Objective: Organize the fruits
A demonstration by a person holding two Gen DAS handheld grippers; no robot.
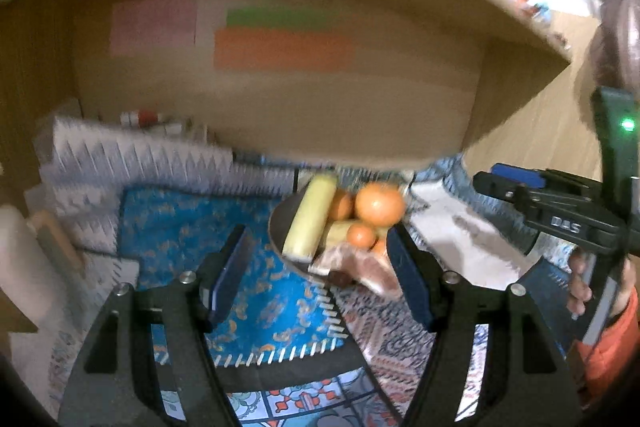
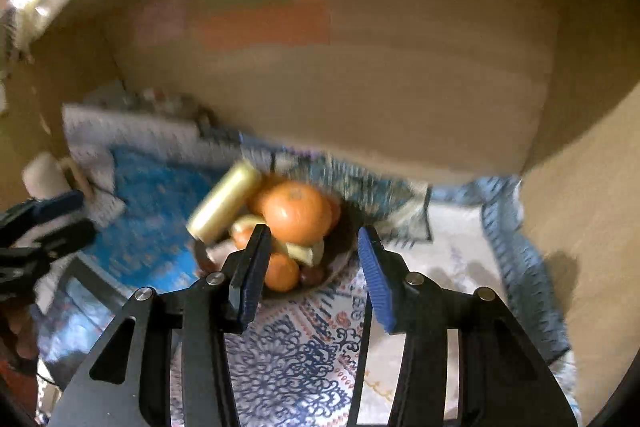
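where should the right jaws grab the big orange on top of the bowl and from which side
Grip the big orange across its widest middle, coming down from above. It sits highest on the pile in the bowl, so its top and flanks are exposed, while the pale yellow cylinder leans beside it and smaller oranges crowd below. The right gripper is open and empty, probably needing slightly wider jaws.

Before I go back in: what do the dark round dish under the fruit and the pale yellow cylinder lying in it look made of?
Dark round dish: looks like dull grey metal or glazed ceramic; the rim is thin and smooth, but blur leaves it open.
Pale yellow cylinder: smooth and slightly glossy, with a highlight along its length in the right wrist view; it could be plastic, wax or a smooth-skinned fruit.
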